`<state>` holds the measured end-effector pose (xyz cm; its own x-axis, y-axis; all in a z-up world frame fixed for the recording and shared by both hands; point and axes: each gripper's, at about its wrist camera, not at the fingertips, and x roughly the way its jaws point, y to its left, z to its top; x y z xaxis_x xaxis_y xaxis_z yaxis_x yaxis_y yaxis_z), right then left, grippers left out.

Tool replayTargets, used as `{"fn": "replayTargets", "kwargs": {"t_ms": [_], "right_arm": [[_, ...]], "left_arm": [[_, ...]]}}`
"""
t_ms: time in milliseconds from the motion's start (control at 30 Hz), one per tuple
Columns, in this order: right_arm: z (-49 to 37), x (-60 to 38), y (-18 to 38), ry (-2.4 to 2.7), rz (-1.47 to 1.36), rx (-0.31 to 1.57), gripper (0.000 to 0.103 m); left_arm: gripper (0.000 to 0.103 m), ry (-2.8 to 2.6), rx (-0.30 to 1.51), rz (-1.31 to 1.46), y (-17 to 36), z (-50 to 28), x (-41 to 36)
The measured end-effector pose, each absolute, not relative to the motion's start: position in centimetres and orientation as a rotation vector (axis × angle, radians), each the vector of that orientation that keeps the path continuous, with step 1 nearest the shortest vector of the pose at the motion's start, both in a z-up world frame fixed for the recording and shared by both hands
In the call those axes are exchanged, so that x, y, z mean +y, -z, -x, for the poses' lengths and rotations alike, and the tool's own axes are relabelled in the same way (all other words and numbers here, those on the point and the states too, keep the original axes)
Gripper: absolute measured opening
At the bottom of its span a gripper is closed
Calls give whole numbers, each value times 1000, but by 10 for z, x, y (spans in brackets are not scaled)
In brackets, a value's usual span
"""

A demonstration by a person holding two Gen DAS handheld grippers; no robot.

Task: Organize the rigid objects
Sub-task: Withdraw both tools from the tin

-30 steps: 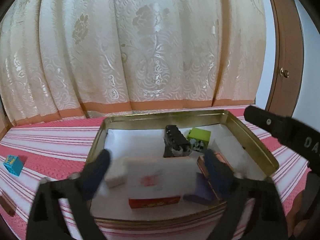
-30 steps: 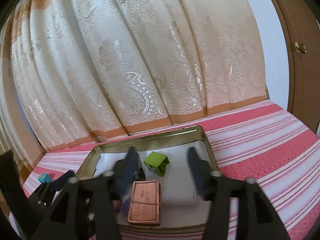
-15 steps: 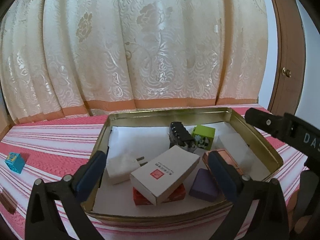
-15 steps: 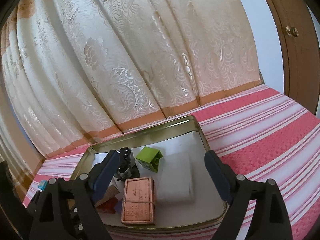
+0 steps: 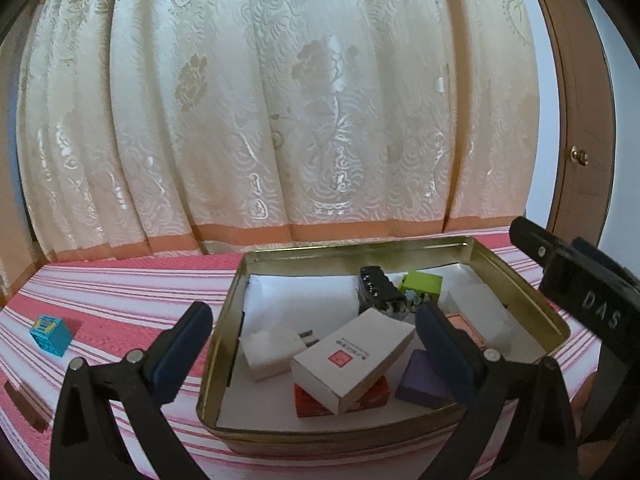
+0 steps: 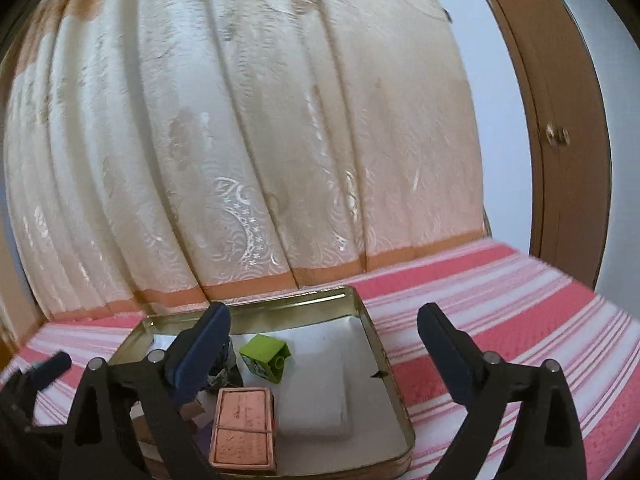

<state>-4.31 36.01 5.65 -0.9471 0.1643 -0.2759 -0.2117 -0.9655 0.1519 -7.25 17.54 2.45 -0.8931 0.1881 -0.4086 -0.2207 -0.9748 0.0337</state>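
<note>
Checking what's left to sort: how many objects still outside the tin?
1 visible: the blue cube sits on the striped cloth, left of the gold tin. Nothing shows on the cloth right of the tin; the near edge is hidden behind the fingers.

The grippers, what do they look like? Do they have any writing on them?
Both the left gripper and the right gripper have black plastic arms with small silver rivets and two dark blue padded fingers. In the left wrist view, the right gripper's black side shows raised letters reading DAS. No cables or sleeves show.

Home – curtain (image 5: 280, 120) (patterned), wooden door (image 6: 560, 120).
</note>
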Motion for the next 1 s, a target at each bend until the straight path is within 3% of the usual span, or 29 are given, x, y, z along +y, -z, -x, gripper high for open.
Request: {"fn": "replayTargets", "kwargs": {"t_ms": [200,433,1000], "right_arm": [[44,339,-57,-2941,387,127,97],[45,342,-53,-3002,403,236,97],[30,317,-49,-3025,412,293,97]], "left_arm": [[103,-2936,153,571,-26,70,167],[103,-2933,125,619,-22,71,151],[103,-2947,33,736,-15,55,102]]}}
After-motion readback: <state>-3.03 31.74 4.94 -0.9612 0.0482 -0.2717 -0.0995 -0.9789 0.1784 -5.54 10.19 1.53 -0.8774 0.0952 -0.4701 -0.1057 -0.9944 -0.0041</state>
